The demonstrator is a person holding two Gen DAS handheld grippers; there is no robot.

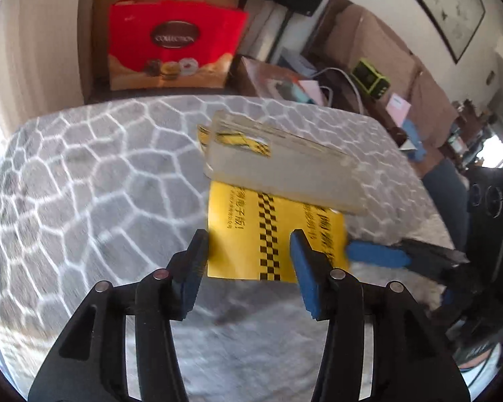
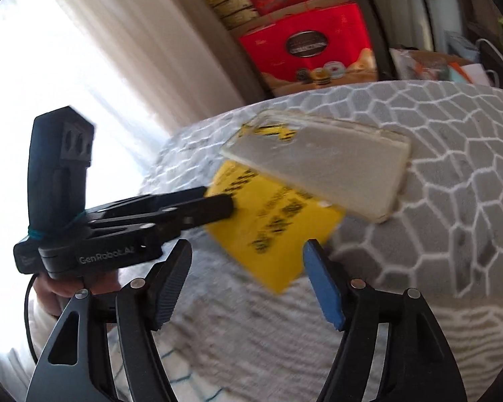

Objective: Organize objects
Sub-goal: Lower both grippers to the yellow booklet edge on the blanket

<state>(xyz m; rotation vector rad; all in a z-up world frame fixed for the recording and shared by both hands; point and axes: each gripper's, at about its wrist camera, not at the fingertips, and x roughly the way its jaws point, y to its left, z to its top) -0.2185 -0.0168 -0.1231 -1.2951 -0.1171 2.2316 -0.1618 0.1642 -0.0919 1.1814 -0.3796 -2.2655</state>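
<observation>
Blue-padded jaws of the left gripper (image 1: 249, 243) are seen parted about halfway over the near edge of a yellow card (image 1: 268, 231), nothing being pinched. The right gripper (image 2: 248, 251) is held wider, empty, beside the card's corner. Farther on, a clear case (image 2: 325, 164) overlaps the card on the grey patterned cushion (image 1: 100, 174).

A: Where does your left wrist camera sit?

B: Just behind your left gripper (image 1: 248, 251), angled down, close over the yellow card (image 1: 271, 234) on the grey patterned surface (image 1: 84, 184).

A: And yours on the right?

B: Behind the right gripper (image 2: 248, 261), facing the same card from its other side. Both views share the card, clear case (image 1: 285, 164) and red box (image 1: 174, 43).
</observation>
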